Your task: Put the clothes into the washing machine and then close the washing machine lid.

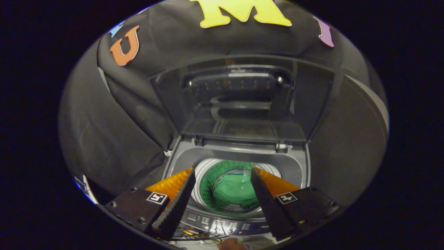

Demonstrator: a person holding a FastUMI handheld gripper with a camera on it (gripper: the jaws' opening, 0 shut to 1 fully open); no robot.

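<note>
The hand-held gripper [222,173] hangs released and empty above the washer [295,166], whose lid [242,100] stands upright at its rear edge, green clothes [233,194] lying inside the drum.

- The gripper [223,173] hangs over the washing machine [236,154], fingers spread, holding nothing.
- Green clothes [233,194] lie in the drum between them.
- The lid [239,100] stands raised, apparently against the wall.

Green clothes [231,195] inside washing machine [295,166], lid [239,104] upright.
</note>
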